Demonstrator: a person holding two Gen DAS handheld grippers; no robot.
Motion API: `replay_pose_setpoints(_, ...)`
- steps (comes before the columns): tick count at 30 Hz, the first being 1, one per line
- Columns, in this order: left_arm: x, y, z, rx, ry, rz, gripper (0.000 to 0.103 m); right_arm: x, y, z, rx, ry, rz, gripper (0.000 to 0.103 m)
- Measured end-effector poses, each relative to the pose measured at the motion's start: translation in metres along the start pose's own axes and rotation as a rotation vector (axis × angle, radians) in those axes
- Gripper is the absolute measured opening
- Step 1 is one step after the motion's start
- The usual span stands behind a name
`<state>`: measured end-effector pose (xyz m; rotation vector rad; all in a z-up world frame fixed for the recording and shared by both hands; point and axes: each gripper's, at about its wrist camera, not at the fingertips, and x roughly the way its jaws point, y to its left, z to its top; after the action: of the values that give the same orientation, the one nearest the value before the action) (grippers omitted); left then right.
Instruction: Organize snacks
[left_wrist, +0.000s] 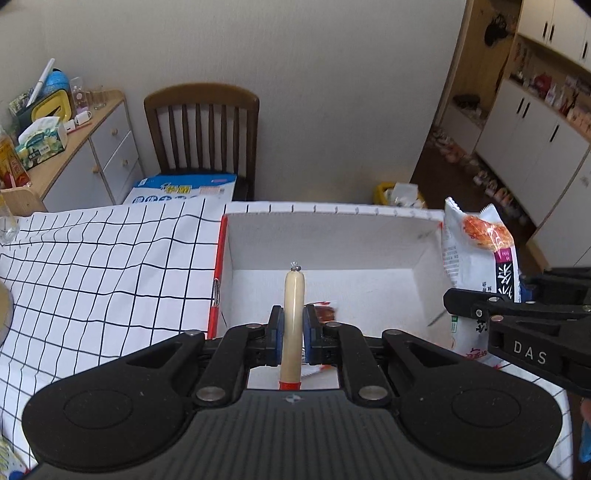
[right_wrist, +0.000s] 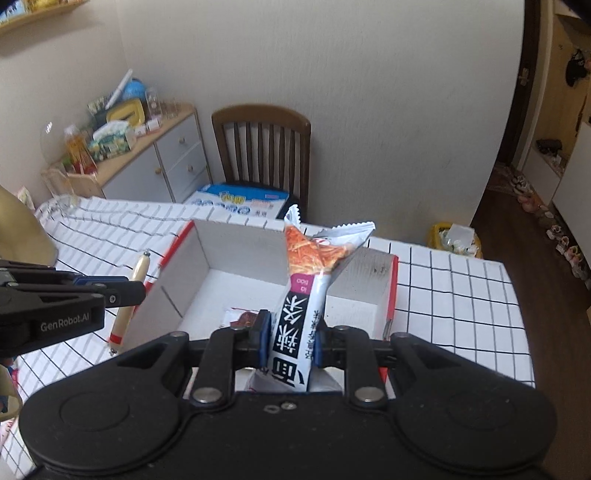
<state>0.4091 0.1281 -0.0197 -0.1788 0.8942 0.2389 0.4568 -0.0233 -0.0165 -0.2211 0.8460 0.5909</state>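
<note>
over the open white box (left_wrist: 332, 240) on the checked table (left_wrist: 92, 266), both tongs carry snacks for dropping in. left tongs (left_wrist: 293, 328) are clamped on a pale sausage stick (left_wrist: 293, 314); right tongs (right_wrist: 291, 339) are clamped on a noodle packet (right_wrist: 306, 288), held upright above the box floor. next, each needs lowering past the walls, then letting go. a small red sachet (right_wrist: 243, 317), probably sauce, already lies inside. the two tongs are close together, so they could knock one another.

We see a home: a dark wooden slat-back chair (left_wrist: 201, 136), a cluttered wood-topped grey drawer cabinet (left_wrist: 99, 147), and white wall cupboards (left_wrist: 535, 122) far right.
</note>
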Motion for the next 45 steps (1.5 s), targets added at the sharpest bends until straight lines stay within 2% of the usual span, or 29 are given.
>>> replay_pose_setpoints(5, 0.034, -0.004, 0.003, 0.031, 0.05, 0.018, 0.01, 0.037, 0.0, 0.004, -0.077, 0.059, -0.001, 0.021)
replay_pose_setpoints(10, 0.062, -0.009, 0.003, 0.059, 0.098, 0.055, 0.01, 0.067, -0.003, 0.003, -0.07, 0.113, 0.009, 0.021)
replay_pose_setpoints(18, 0.098, -0.004, 0.0, 0.057, 0.173, 0.059, 0.01, 0.1, -0.006, -0.004, -0.101, 0.186, 0.021, 0.021)
replay_pose_setpoints(30, 0.122, -0.008, -0.008, 0.077, 0.244, 0.053, 0.01, 0.125, -0.005, -0.015, -0.119, 0.26, 0.02, 0.021)
replay_pose_setpoints(40, 0.134, 0.002, -0.011, 0.014, 0.306, 0.061, 0.011, 0.134, -0.012, -0.016, -0.066, 0.292, 0.021, 0.023)
replay_pose_setpoints(45, 0.128, 0.005, -0.01, -0.007, 0.297, 0.053, 0.013, 0.133, -0.016, -0.017, -0.038, 0.298, 0.018, 0.027)
